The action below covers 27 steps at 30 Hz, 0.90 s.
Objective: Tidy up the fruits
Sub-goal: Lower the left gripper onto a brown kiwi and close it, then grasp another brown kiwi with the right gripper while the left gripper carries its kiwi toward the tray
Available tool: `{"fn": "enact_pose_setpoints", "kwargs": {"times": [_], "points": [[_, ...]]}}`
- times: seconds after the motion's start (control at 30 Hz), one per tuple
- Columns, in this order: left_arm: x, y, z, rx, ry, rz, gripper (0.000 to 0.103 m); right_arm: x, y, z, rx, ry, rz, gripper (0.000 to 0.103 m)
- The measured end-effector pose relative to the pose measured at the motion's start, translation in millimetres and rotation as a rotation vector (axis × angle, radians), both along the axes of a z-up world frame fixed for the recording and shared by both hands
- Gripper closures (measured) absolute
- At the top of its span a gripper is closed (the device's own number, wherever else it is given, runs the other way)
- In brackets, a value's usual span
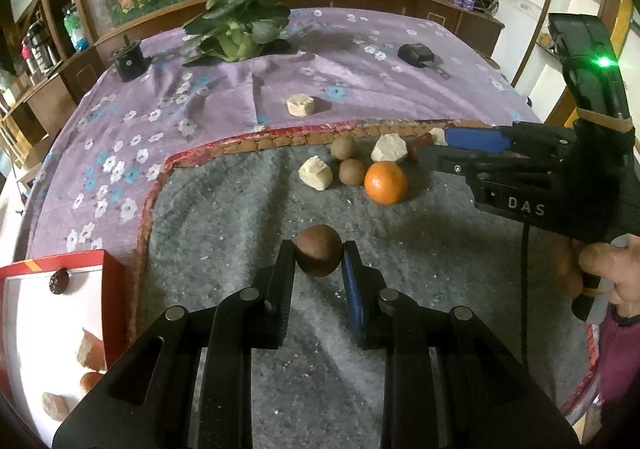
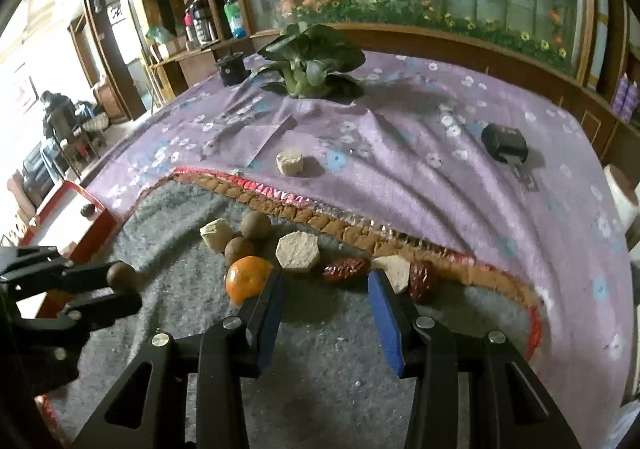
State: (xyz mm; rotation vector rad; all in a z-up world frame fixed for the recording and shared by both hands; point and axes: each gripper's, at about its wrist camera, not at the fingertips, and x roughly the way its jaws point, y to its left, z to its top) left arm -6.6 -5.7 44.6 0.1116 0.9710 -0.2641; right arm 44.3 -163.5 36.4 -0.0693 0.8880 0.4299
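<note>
- Currently the left tongs are gripping a brown round fruit above the grey mat, red box lying leftward.
- Right tongs are hovering open just short of the red date, which lies crosswise near the mat's far edge.

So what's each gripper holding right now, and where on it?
Left gripper pinches a round brown fruit across its sides. Right gripper is open and empty, a red date just beyond its tips.

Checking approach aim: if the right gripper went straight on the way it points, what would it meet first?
Probably the red date lying on the grey mat just ahead of the open right gripper; depth is uncertain.
</note>
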Motion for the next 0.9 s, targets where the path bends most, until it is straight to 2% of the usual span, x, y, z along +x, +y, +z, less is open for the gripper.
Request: {"fn": "enact_pose_setpoints", "kwargs": {"times": [0.1, 0.27, 0.37, 0.53, 0.63, 0.77, 0.9], "points": [[3, 10, 1, -0.007, 0.003, 0.042, 0.081, 2, 10, 6, 0.050, -0.005, 0.046, 0.060], [2, 19, 4, -0.018, 0.000, 0.062, 0.081, 15, 45, 9, -0.044, -0.052, 0.093, 0.060], [1, 22, 5, -0.025, 0.003, 0.065, 0.080, 30, 60, 5, -0.052, -0.018, 0.121, 0.070], [4, 29, 5, -0.041, 0.011, 0.077, 0.080, 46, 79, -13, -0.141, 0.066, 0.162, 0.073], [5, 31, 4, -0.046, 0.015, 0.079, 0.080, 49, 83, -16, -0.127, 0.080, 0.186, 0.080], [2, 35, 4, -0.054, 0.023, 0.091, 0.080, 48, 80, -17, -0.089, 0.085, 0.158, 0.080], [-6, 44, 9, -0.063, 0.007, 0.126, 0.080, 27, 71, 0, -0.065, 0.027, 0.133, 0.081]]}}
